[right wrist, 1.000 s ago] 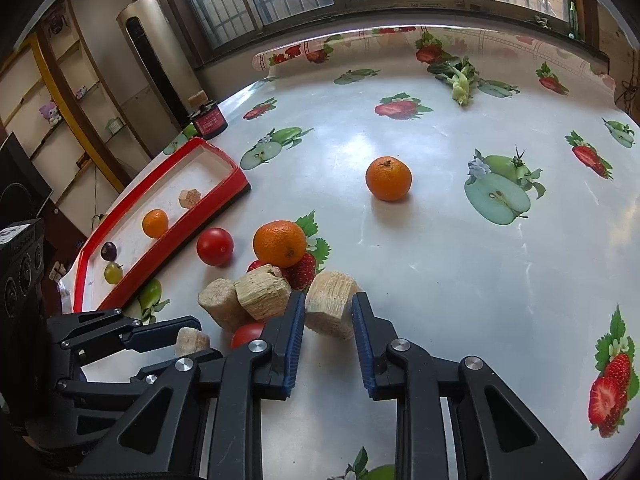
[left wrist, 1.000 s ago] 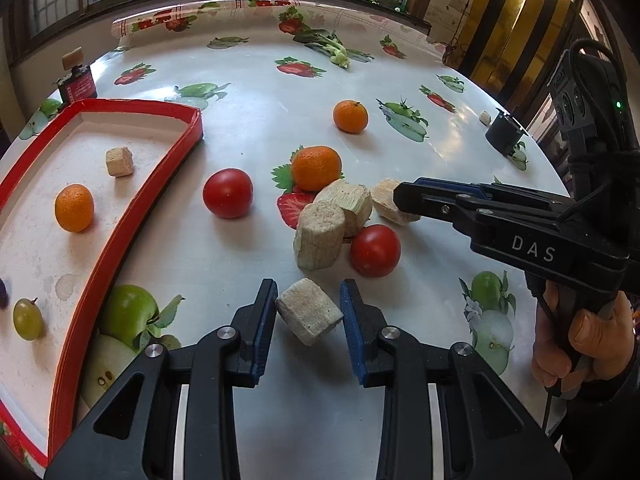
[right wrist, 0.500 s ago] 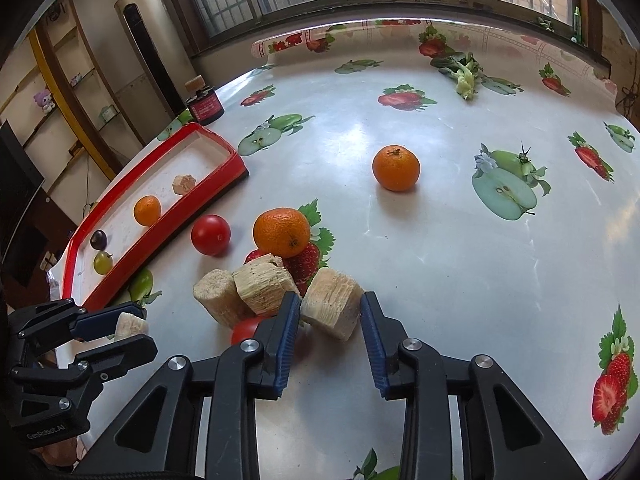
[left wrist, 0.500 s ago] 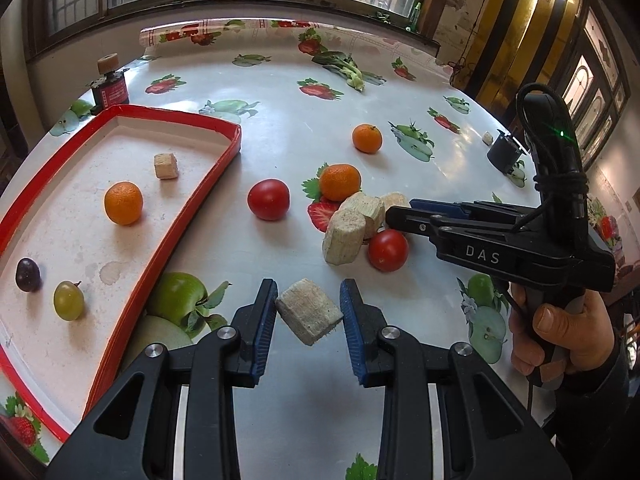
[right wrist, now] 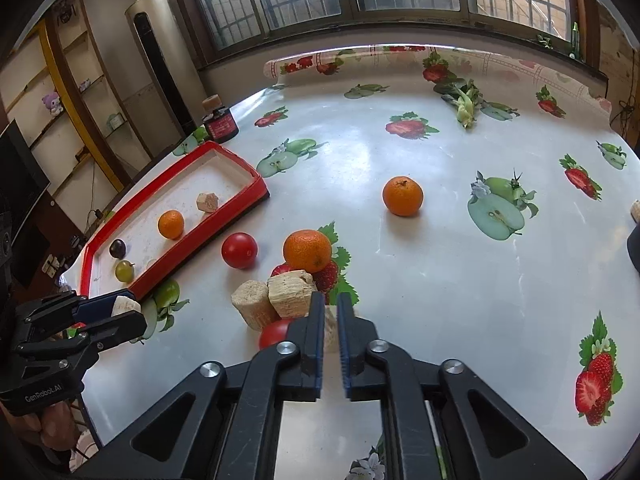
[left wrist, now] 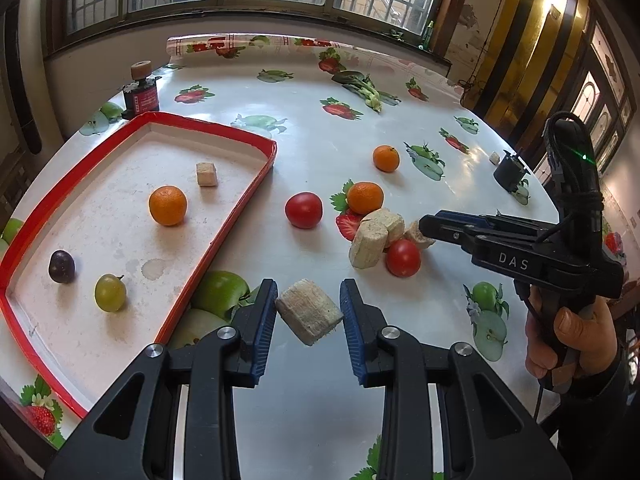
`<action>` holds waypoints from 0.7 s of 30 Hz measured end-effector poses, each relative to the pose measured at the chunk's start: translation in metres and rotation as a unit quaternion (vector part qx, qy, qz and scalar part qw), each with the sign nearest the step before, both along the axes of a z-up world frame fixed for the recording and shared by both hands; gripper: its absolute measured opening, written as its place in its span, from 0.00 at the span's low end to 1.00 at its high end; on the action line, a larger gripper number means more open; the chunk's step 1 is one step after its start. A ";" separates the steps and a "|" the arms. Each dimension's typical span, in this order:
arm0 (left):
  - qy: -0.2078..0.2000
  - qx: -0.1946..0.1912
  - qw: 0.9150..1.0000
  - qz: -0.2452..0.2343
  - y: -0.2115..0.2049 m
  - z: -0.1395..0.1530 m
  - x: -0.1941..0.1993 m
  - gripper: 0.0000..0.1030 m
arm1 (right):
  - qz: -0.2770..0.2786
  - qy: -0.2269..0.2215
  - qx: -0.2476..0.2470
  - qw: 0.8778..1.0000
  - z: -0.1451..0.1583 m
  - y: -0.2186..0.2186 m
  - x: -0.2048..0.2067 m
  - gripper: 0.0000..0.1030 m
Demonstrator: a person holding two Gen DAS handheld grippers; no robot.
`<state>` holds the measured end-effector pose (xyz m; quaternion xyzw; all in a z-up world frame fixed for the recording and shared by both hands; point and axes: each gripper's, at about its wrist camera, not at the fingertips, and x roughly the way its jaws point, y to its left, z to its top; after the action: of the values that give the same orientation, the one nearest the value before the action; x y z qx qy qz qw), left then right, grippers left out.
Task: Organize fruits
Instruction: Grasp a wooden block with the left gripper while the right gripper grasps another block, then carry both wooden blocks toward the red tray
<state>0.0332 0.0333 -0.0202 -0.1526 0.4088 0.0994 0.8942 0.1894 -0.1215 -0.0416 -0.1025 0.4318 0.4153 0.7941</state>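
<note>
A: What does the left gripper (left wrist: 308, 312) have?
B: A pale, fibrous chunk (left wrist: 309, 311), pinched between its blue pads and lifted clear of the table (left wrist: 312, 148), just beside the near corner of the red tray (left wrist: 244, 204).
A: And the right gripper (right wrist: 330, 320)?
B: Its jaws are nearly together, clenched on a thin pale piece (right wrist: 330, 326) that only peeks out between them, low at the heap.
A: What is in the heap?
B: Two more pale chunks (right wrist: 272, 300) leaning together, a tomato (right wrist: 276, 332) tucked right against the right gripper's left finger, and an orange (right wrist: 307, 250) just behind the chunks.
A: Anything else loose?
B: A second tomato (left wrist: 303, 209) between the heap and the tray, and another orange (right wrist: 402, 195) well apart toward the far side.
A: What sits in the tray?
B: An orange fruit (left wrist: 167, 205), a small pale cube (left wrist: 207, 173), a dark grape (left wrist: 61, 266) and a green grape (left wrist: 110, 292), all apart from each other.
A: Beyond the tray?
B: A small red jar (left wrist: 140, 94) at the table's far edge.
</note>
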 end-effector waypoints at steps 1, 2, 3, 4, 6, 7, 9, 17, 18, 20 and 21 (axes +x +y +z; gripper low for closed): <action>0.000 0.000 1.000 0.000 0.000 0.000 -0.001 0.29 | -0.001 0.001 -0.003 1.000 -0.003 -0.001 0.000 0.32; 0.000 -0.001 1.000 -0.001 0.000 -0.001 -0.001 0.29 | -0.002 -0.002 -0.011 1.000 -0.006 0.000 -0.001 0.35; 0.001 -0.001 1.000 -0.001 0.000 -0.001 -0.001 0.29 | 0.000 -0.003 -0.020 1.000 -0.010 0.001 -0.002 0.36; 0.002 -0.002 1.000 -0.001 0.000 -0.001 0.000 0.29 | 0.003 -0.006 -0.022 1.000 -0.012 0.001 -0.002 0.35; 0.002 -0.003 1.000 -0.001 -0.001 -0.002 0.002 0.29 | -0.002 -0.009 -0.020 1.000 -0.013 0.000 0.000 0.35; 0.002 -0.003 1.000 -0.002 -0.001 -0.001 0.002 0.29 | -0.007 -0.007 -0.020 1.000 -0.014 0.000 0.004 0.35; 0.001 -0.003 1.000 -0.003 -0.001 -0.001 0.001 0.29 | -0.017 0.006 -0.014 1.000 -0.018 0.000 0.014 0.36; 0.000 0.000 1.000 0.004 0.003 0.002 -0.001 0.29 | -0.030 0.026 0.001 0.999 -0.024 -0.005 0.023 0.30; -0.001 -0.001 1.000 0.005 0.003 0.002 -0.002 0.29 | -0.031 0.022 0.005 0.999 -0.022 -0.007 0.021 0.30; -0.003 0.000 1.000 0.007 0.005 0.003 -0.003 0.29 | -0.028 0.016 0.011 0.999 -0.015 -0.008 0.016 0.29; -0.004 0.001 1.000 0.008 0.006 0.004 -0.004 0.29 | -0.026 0.012 0.014 0.999 -0.011 -0.008 0.014 0.29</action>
<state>0.0294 0.0395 -0.0161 -0.1555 0.4038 0.1058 0.8953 0.2030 -0.1295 -0.0525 -0.0750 0.4383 0.4020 0.8004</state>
